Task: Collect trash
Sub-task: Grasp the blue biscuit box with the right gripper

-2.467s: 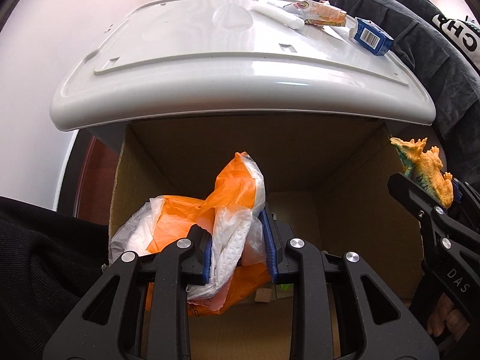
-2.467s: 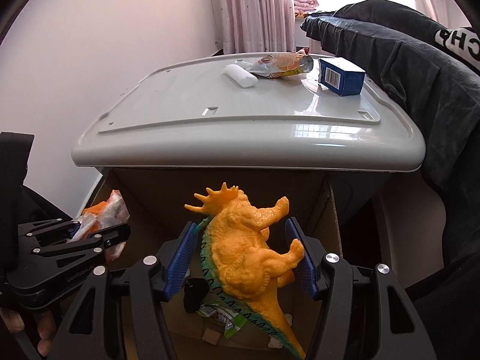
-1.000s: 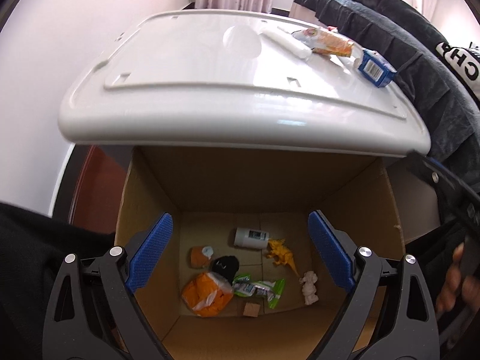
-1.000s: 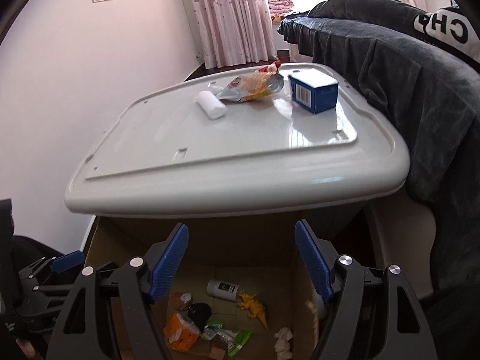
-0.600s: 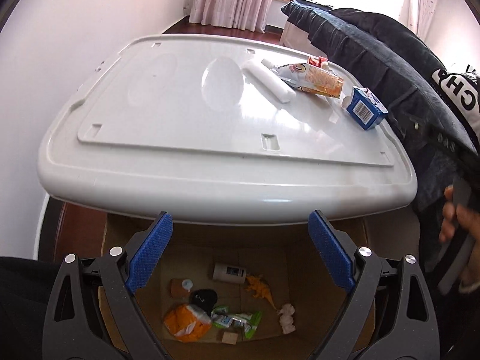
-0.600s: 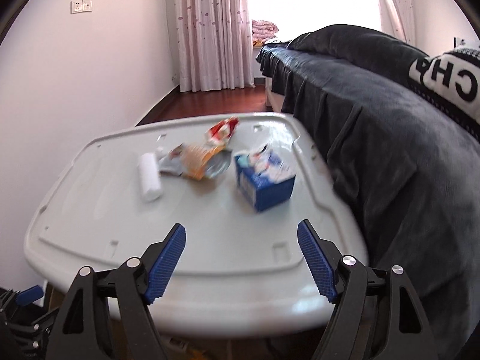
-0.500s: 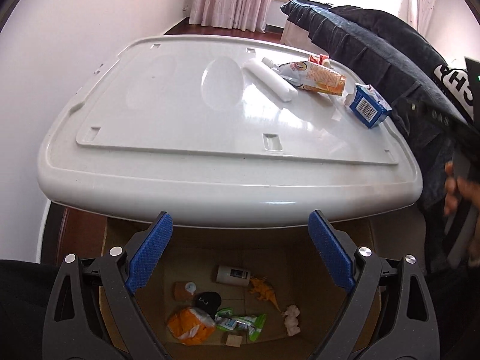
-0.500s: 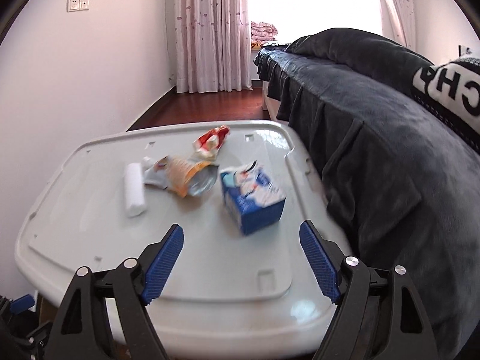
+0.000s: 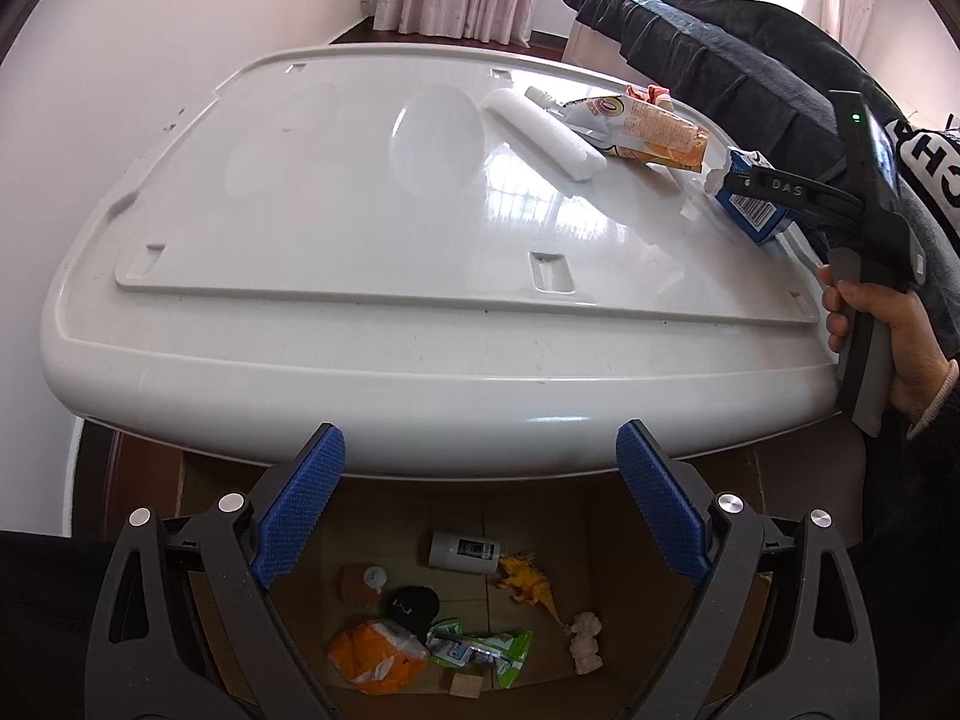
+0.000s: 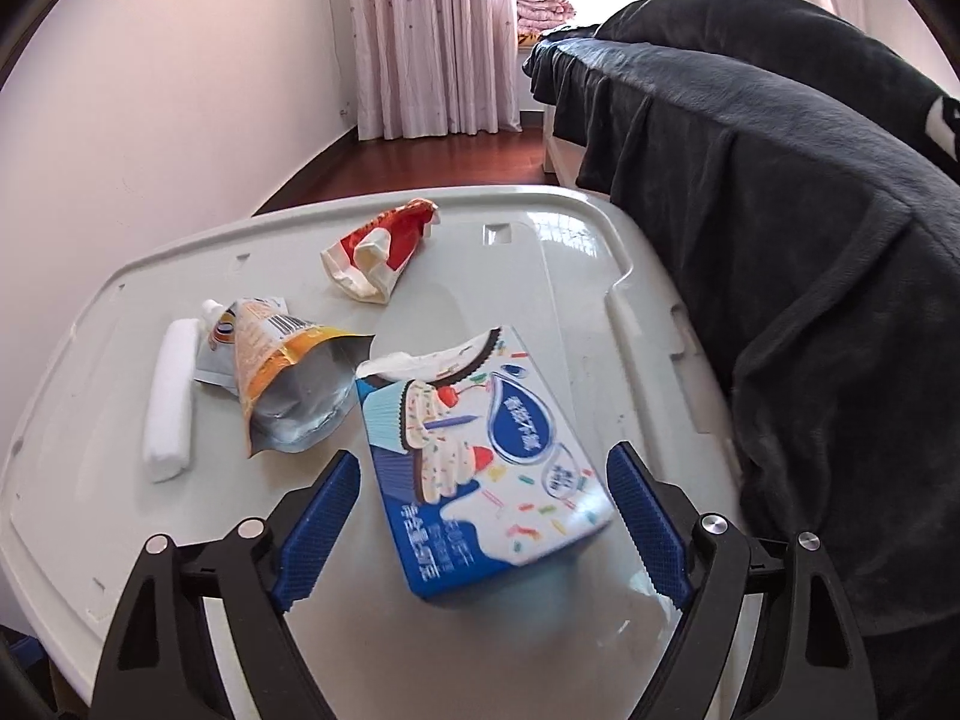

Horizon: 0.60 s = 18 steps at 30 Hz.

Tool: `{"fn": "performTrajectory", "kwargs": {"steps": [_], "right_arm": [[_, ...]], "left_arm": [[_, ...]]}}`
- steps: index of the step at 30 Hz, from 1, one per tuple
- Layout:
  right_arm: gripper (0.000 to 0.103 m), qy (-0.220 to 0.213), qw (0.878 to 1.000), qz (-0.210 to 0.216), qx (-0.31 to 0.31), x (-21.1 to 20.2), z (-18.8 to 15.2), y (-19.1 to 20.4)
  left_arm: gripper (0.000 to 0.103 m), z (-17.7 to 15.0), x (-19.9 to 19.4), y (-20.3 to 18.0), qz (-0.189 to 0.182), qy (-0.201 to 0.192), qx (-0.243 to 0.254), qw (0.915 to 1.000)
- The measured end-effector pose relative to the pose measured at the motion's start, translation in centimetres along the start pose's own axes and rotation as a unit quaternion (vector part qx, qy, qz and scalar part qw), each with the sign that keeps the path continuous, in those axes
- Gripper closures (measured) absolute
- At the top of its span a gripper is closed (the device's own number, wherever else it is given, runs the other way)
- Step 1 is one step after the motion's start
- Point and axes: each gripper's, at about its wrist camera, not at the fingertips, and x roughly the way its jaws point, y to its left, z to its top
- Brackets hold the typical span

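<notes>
While the left claw (image 9: 474, 504) hangs spread and empty over the cardboard box (image 9: 606, 516), left wrist view shows collected trash on the box floor: orange bag (image 9: 375, 654), green wrapper (image 9: 480, 651), white bottle (image 9: 463, 551), toy dinosaur (image 9: 531, 583). Above it, the white table (image 9: 336, 240) carries a foam roll (image 9: 546, 135), a snack pouch (image 9: 642, 129) and a blue carton (image 9: 753, 213), with the right claw's arm across the carton.

Right wrist view: right claw (image 10: 480, 522) has just been opening, jaws apart, blue carton (image 10: 480, 468) between them but pads not pressing. Foam roll (image 10: 171, 399), pouch (image 10: 282, 372) and red-white wrapper (image 10: 378, 246) lie beyond.

Risks: carton sits skewed to the jaws, so closing could twist it or squeeze a corner. It looks torn open and probably light, so it may crush or slip. Table is glossy; a nudge could slide it toward the bed-side edge.
</notes>
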Motion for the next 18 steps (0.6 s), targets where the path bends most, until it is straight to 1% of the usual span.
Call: {"fn": "performTrajectory", "kwargs": {"steps": [2,5,9,13,16,18], "right_arm": [[0.027,0.019,1.0,0.012,0.004,0.7,0.0,0.2],[0.038,0.019,1.0,0.017,0.008,0.7,0.0,0.2],[0.041,0.018,0.999,0.021,0.019,0.5,0.0,0.0],[0.043,0.016,0.999,0.031,0.031,-0.3,0.0,-0.2],[0.043,0.009,0.999,0.034,0.04,-2.2,-0.1,0.0],[0.043,0.001,0.997,0.046,0.065,-4.5,-0.4,-0.2]], "left_arm": [[0.013,0.1,0.1,-0.2,0.006,-0.001,0.009,0.9999],[0.013,0.2,-0.1,-0.4,0.006,0.0,0.015,0.9999],[0.013,0.3,-0.7,-0.9,0.002,-0.013,0.023,0.9997],[0.013,0.6,-0.8,-1.7,0.005,-0.009,0.037,0.9993],[0.013,1.3,-1.2,-2.3,0.014,-0.018,0.034,0.9991],[0.013,2.3,-1.2,-2.7,0.012,-0.022,0.026,0.9993]]}}
